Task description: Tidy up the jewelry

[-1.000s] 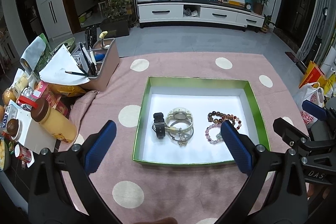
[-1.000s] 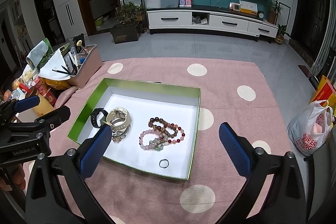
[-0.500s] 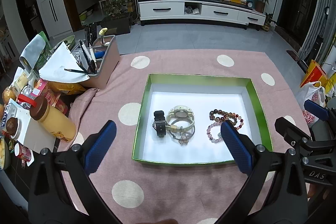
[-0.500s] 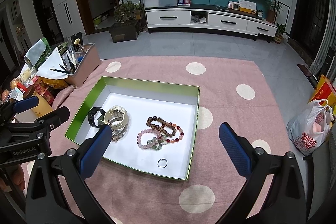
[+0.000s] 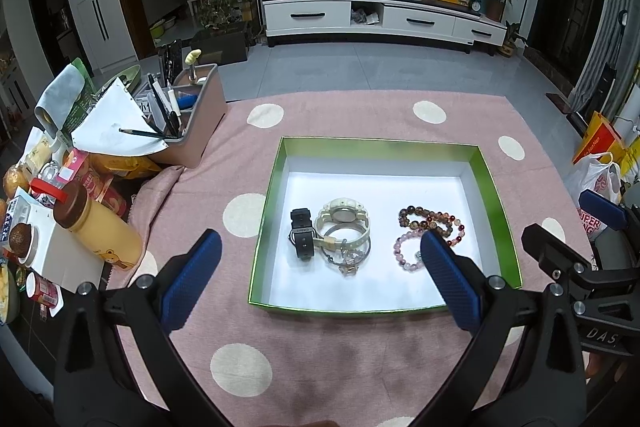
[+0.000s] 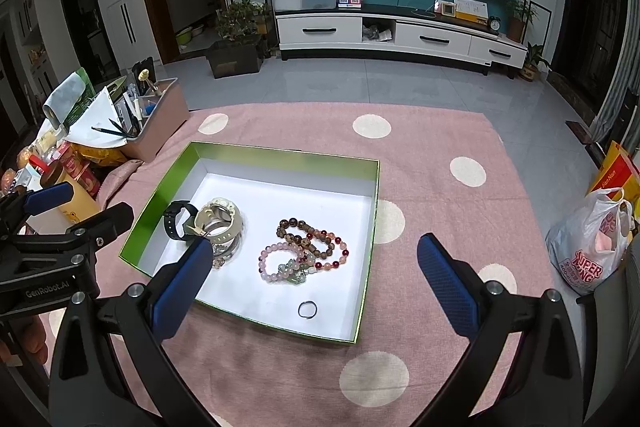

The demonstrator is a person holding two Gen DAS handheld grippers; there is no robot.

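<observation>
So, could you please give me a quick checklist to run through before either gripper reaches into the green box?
1. Left gripper open and empty: ok.
2. Right gripper open and empty: ok.
3. Green box flat on the pink cloth, top open: ok.
4. Ring apart from the other pieces, free to pick: ok.
5. Bead bracelets separate from each other: not ok, they overlap in a pile.
6. Black watch clear of the cream watch: not ok, they touch.

Green box [image 6: 372, 219]: watches [image 6: 216, 221] left, bead bracelets [image 6: 304, 247] centre, ring [image 6: 307, 309] front.
</observation>
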